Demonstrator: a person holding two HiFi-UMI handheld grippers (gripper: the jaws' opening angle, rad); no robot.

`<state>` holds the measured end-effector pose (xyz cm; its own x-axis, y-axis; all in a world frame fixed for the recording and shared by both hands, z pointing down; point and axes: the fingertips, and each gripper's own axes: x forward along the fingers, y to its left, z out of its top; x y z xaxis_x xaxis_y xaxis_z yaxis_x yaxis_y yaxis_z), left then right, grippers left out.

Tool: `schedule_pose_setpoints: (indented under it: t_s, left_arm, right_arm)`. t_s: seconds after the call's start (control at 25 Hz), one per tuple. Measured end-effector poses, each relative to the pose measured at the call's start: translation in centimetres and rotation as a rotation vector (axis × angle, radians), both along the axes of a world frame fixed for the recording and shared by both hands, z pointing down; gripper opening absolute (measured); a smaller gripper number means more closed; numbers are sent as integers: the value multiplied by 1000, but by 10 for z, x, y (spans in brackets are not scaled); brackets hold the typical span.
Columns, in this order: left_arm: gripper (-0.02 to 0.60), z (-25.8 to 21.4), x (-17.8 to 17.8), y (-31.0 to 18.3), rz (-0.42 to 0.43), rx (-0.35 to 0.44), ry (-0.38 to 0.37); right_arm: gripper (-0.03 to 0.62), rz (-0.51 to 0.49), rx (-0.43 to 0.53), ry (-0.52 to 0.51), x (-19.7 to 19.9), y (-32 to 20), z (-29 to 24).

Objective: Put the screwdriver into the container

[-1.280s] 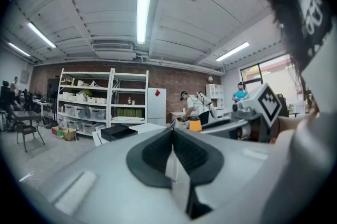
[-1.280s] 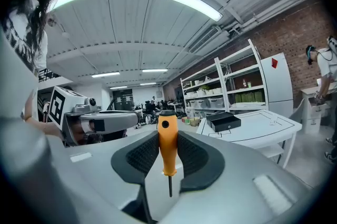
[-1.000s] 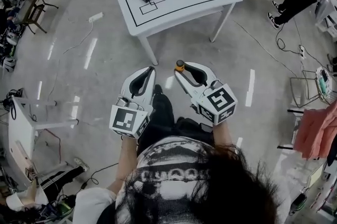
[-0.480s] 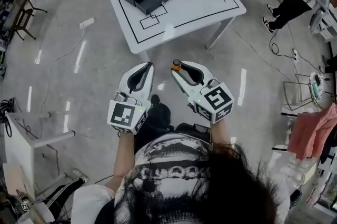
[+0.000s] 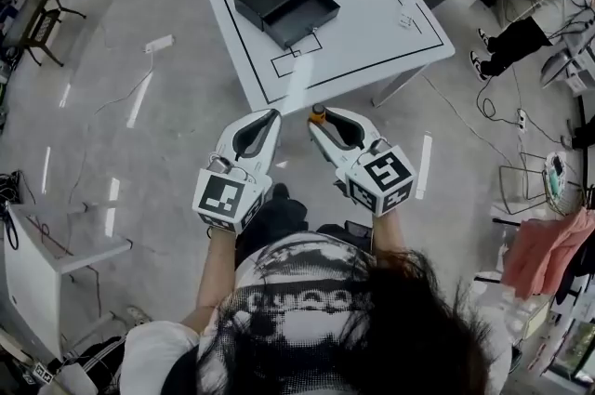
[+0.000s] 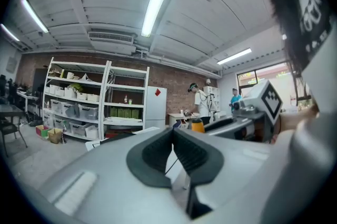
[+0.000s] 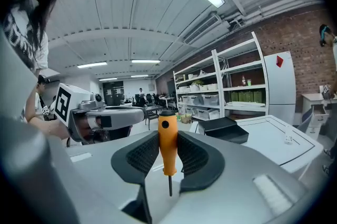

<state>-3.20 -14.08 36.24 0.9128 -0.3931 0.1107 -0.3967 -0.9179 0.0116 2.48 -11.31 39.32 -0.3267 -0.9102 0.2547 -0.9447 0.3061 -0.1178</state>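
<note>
Right gripper (image 5: 323,124) jaws clamp the orange screwdriver (image 7: 168,141) upright, black container (image 5: 285,4) dead ahead on the table (image 5: 372,40), left gripper (image 5: 270,117) jaws pressed together, empty.

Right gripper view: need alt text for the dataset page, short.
The right gripper clamps an orange-handled screwdriver between its jaws, handle up and shaft down in the picture. Beyond it, at right, a white table carries an open black container. The left gripper shows at left, and shelving lines a brick wall behind.

The left tool (image 5: 268,116) and right tool (image 5: 319,120) have neared the white table (image 5: 372,21).
</note>
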Motion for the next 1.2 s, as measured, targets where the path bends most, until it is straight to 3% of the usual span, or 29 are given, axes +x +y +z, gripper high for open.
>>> schedule_pose_setpoints:
  t_s: [0.32, 0.72, 1.2]
  left_arm:
    - [0, 0, 0, -48, 45, 8, -1]
    - [0, 11, 0, -61, 93, -15, 6]
    - [0, 22, 1, -82, 47, -45, 14]
  right_arm:
    - [112, 43, 3, 0, -3, -47, 2]
    - [112, 81, -27, 20, -1, -63, 10]
    - [112, 54, -56, 43, 10, -86, 20]
